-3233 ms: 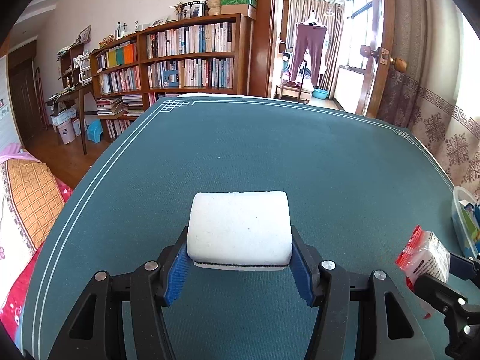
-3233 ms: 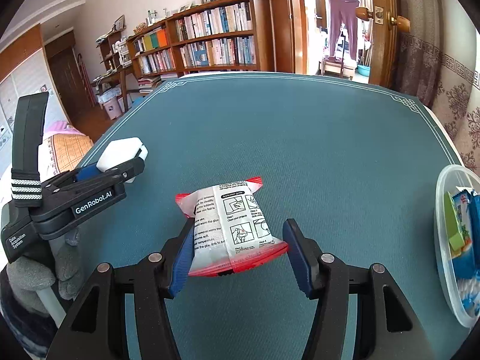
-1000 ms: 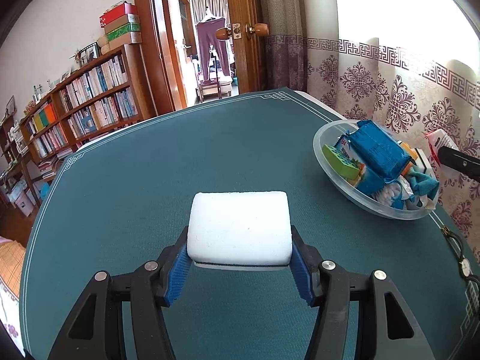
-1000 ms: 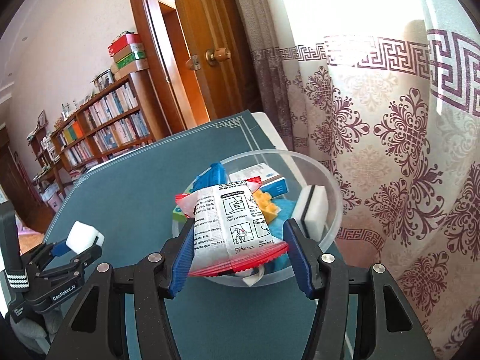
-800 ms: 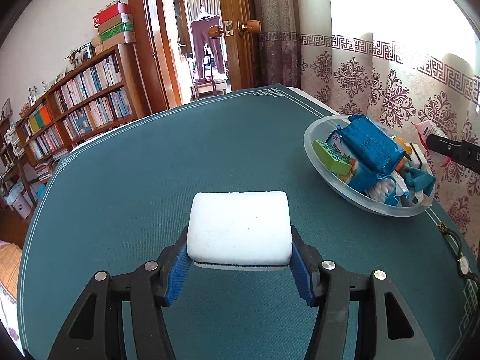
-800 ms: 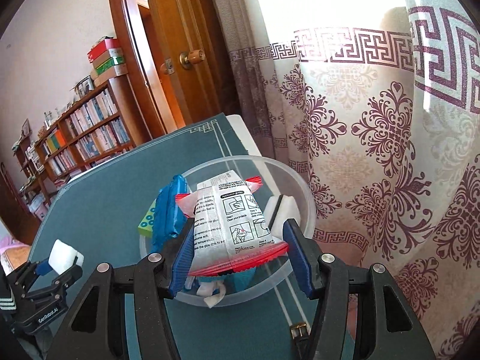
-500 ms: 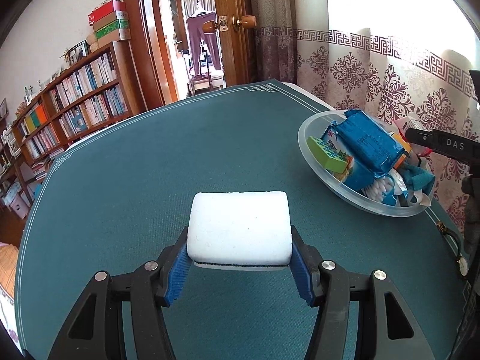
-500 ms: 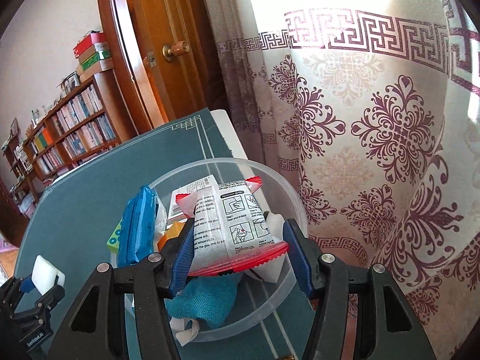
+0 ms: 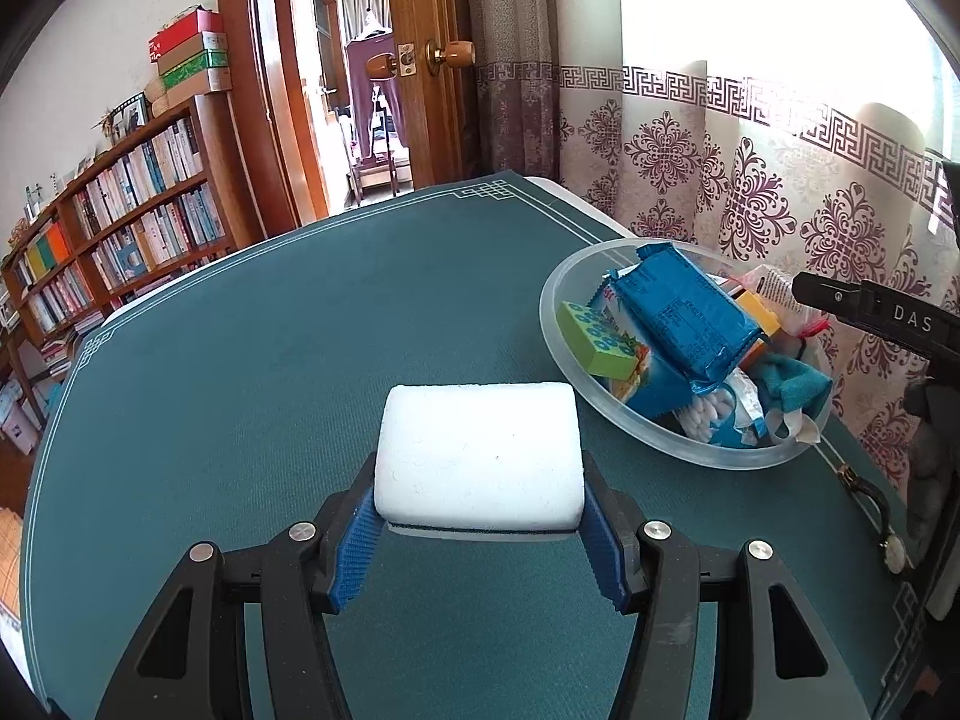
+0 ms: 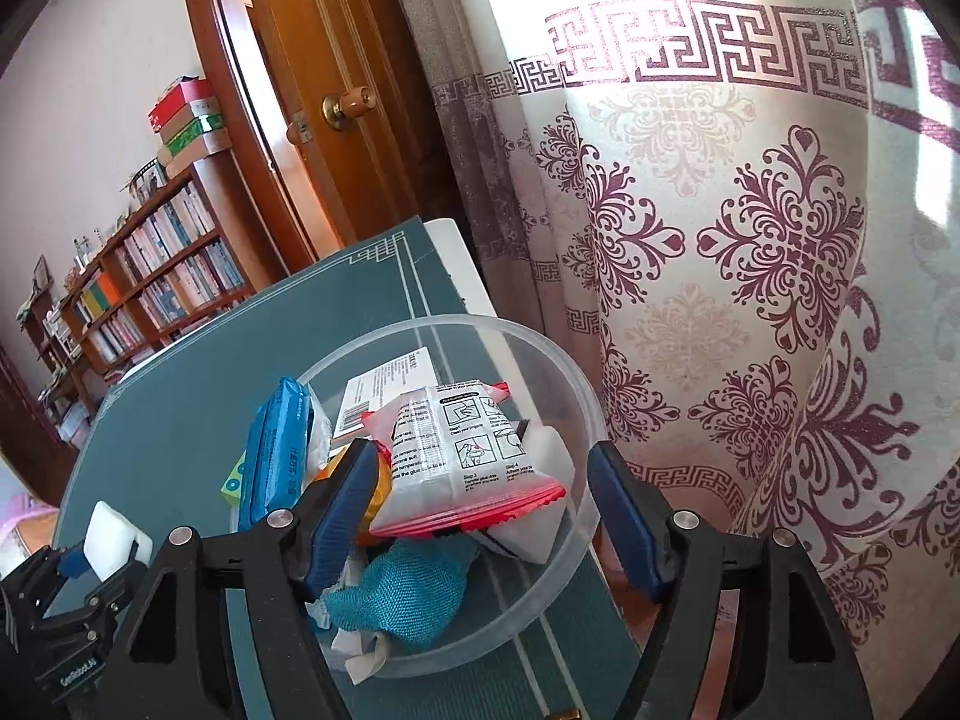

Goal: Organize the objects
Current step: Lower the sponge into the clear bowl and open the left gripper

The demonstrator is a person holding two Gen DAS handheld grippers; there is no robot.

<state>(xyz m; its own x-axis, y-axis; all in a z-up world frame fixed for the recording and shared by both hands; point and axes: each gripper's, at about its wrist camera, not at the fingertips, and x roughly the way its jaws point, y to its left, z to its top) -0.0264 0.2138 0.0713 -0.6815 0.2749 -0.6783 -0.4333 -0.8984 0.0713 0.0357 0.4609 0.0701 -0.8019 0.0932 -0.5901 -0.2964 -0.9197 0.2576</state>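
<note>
Sponge held over the table, packet lying loose in the bowl

The left gripper (image 9: 480, 531) pinches a white sponge (image 9: 478, 455) between its blue pads above the green table (image 9: 252, 372), just beside the clear bowl (image 9: 552, 324); the right gripper (image 10: 489, 507) hangs over that bowl (image 10: 585, 396) with its fingers spread, the red-edged packet (image 10: 462, 450) touching the left pad only and resting on the heap inside. The left wrist view alone shows the blue wrapper (image 9: 678, 315), green block (image 9: 594, 339) and cotton swabs (image 9: 708, 414) from the side; the right wrist view alone looks down on a teal cloth (image 10: 414, 585), a printed card (image 10: 390, 390) and the patterned curtain (image 10: 750, 252) close behind.
</note>
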